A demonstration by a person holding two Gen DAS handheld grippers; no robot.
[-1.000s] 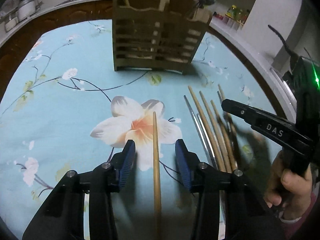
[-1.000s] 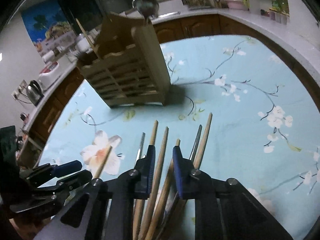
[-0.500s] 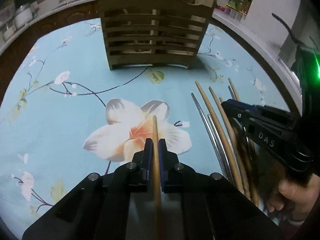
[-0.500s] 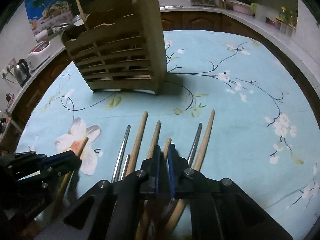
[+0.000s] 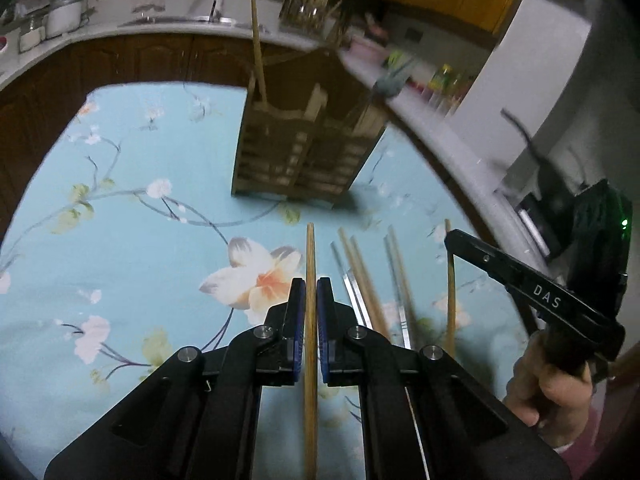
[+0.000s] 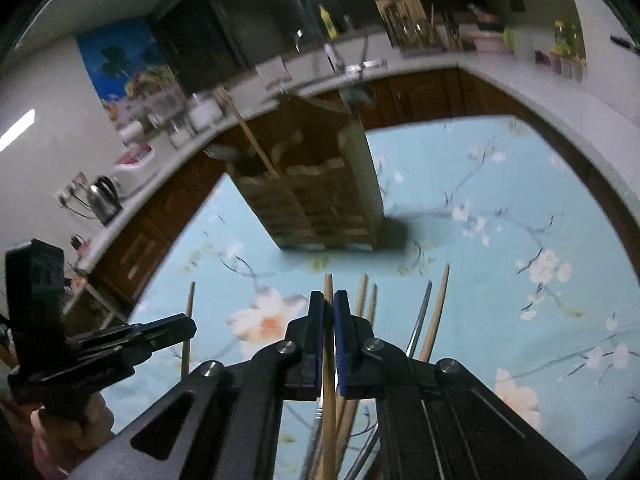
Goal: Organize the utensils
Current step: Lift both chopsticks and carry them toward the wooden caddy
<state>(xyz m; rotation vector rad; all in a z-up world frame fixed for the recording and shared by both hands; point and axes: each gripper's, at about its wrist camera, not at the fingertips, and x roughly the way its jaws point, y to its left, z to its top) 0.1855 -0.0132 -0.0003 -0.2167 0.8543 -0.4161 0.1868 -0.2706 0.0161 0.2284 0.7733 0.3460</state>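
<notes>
Wooden chopstick [image 5: 310, 280] now clenched in left tongs [image 5: 311, 292], off the bench [image 5: 120, 240] | right tongs [image 6: 329, 312] clamped on another stick [image 6: 328, 292], both raised since closing | slatted holder [image 5: 296, 152] far centre, next stop probably.

A home kitchen: pale counter [image 6: 520, 80] over dark wooden cabinets [image 5: 132, 60], sink tap [image 6: 332, 56], kettle [image 6: 102, 198], jars, floral-clothed desk [image 5: 120, 240].

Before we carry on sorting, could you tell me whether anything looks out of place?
Only the loose chopsticks lying unsorted on the tablecloth before the wooden holder. Each gripper grips one chopstick; nothing looks spilled or damaged.
</notes>
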